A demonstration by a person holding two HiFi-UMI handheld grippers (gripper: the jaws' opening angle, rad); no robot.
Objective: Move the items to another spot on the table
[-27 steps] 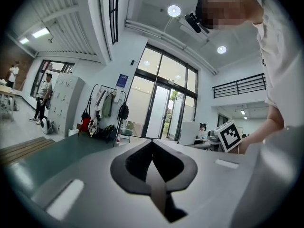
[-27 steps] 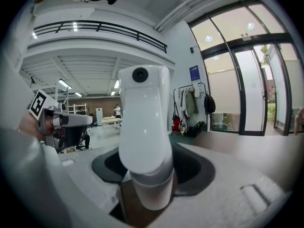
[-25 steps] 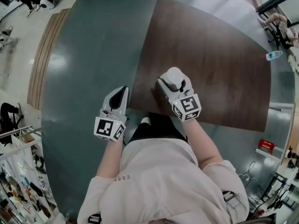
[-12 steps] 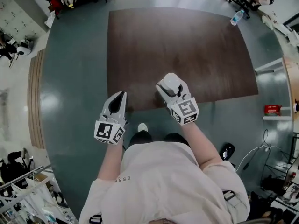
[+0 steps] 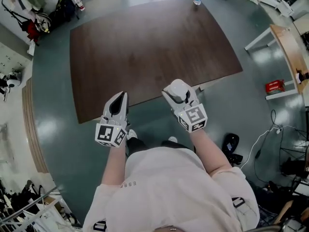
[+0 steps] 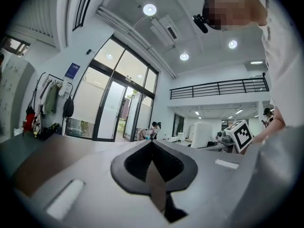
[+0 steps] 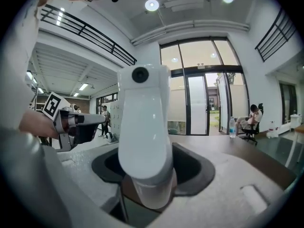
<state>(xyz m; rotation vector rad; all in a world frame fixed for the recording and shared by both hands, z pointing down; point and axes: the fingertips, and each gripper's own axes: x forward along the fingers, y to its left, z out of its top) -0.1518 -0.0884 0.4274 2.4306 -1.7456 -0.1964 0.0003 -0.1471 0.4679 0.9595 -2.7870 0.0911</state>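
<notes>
My right gripper [image 5: 175, 95] is shut on a white plastic bottle [image 5: 179, 85] with a rounded cap, held upright just off the near edge of the dark brown table [image 5: 145, 47]. In the right gripper view the bottle [image 7: 144, 127] stands between the jaws and fills the centre. My left gripper [image 5: 123, 96] is shut with nothing in it, its tip over the table's near edge. In the left gripper view its jaws [image 6: 152, 145] meet at a point, and the right gripper's marker cube [image 6: 241, 134] shows at the right.
A clear water bottle [image 5: 197, 0] stands at the table's far edge. A light wooden desk [image 5: 288, 47] and a red box [image 5: 274, 86] are at the right. A dark object [image 5: 231, 143] and cables lie on the floor. A person sits in a chair [image 7: 252, 120] beyond the table.
The head view has swung round, so the table has shifted from the right to the upper left. Both grippers keep their stance, and the white bottle stays in the right one.
</notes>
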